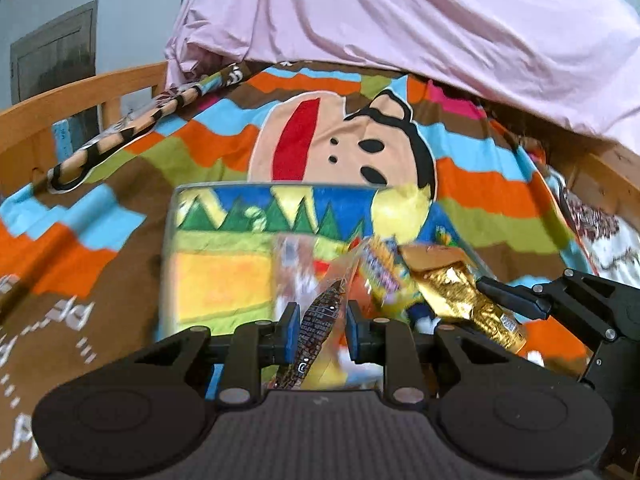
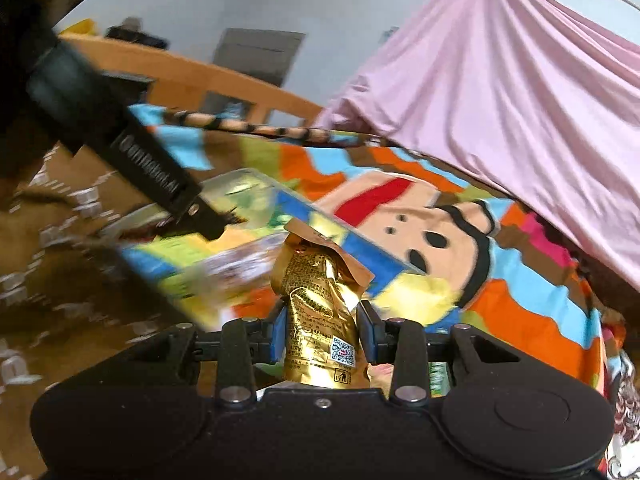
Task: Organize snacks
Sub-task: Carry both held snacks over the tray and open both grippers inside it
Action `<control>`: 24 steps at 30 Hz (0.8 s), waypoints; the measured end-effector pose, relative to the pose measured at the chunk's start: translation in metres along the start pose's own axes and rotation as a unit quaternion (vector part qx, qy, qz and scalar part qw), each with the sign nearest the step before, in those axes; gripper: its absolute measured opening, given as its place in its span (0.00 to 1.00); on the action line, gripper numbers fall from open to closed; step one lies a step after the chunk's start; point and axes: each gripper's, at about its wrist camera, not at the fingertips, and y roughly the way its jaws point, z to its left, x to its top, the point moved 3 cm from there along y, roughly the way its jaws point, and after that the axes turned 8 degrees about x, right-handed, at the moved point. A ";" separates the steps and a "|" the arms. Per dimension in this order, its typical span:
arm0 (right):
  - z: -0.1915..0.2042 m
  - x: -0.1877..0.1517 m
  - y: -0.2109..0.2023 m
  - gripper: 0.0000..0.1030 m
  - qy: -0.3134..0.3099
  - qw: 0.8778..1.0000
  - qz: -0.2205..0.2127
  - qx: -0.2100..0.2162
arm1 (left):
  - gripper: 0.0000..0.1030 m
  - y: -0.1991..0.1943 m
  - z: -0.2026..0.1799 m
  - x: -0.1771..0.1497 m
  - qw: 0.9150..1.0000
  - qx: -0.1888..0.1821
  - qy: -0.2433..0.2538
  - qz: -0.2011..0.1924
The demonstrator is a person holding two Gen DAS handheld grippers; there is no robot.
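- Our left gripper (image 1: 319, 326) clamps a dark snack packet (image 1: 316, 328); right gripper (image 2: 323, 334) clamps a gold pouch (image 2: 320, 312).
- Both hang over the tray (image 1: 170, 240); we judge neither placed yet, sorting mid-way.

quick count: two grippers, the left gripper (image 1: 319, 328) and the right gripper (image 2: 323, 334), each with one packet pinched between its pads. snack packets i can make out: four, one dark brown wrapper (image 1: 318, 326), one gold foil pouch (image 2: 320, 320), one yellow packet (image 1: 382, 276), one clear blurry one (image 1: 294, 276). one tray (image 1: 170, 240) with a cartoon print, one striped cartoon blanket (image 1: 500, 188), one pink sheet (image 1: 400, 12), one wooden bed rail (image 1: 80, 92).
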 end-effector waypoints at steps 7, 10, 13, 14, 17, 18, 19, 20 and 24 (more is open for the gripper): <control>-0.053 -0.008 0.037 0.37 0.078 0.997 0.008 -0.026 | 0.25 0.048 -0.032 0.026 1.000 -0.013 -0.006 -0.010; -0.063 -0.014 0.050 0.37 0.095 0.995 0.012 -0.023 | 0.25 0.067 -0.044 0.032 1.000 -0.016 -0.006 -0.006; -0.067 -0.021 0.058 0.37 0.101 0.995 0.015 -0.020 | 0.25 0.082 -0.054 0.033 1.000 -0.014 0.000 -0.001; -0.069 -0.023 0.060 0.37 0.105 0.994 0.017 -0.018 | 0.25 0.086 -0.056 0.033 1.000 -0.014 0.001 -0.001; -0.076 -0.031 0.069 0.37 0.113 0.993 0.029 -0.017 | 0.26 0.095 -0.062 0.032 1.000 -0.013 0.003 0.002; -0.078 -0.034 0.071 0.37 0.118 0.992 0.033 -0.017 | 0.26 0.097 -0.063 0.032 1.000 -0.012 0.003 0.002; -0.081 -0.037 0.072 0.38 0.125 0.991 0.038 -0.017 | 0.26 0.100 -0.064 0.030 1.000 -0.012 0.003 0.004; -0.083 -0.040 0.075 0.38 0.130 0.990 0.043 -0.017 | 0.27 0.101 -0.065 0.030 1.000 -0.011 0.002 0.004; -0.090 -0.047 0.079 0.40 0.150 0.987 0.053 -0.012 | 0.30 0.106 -0.069 0.026 1.000 -0.008 0.006 0.007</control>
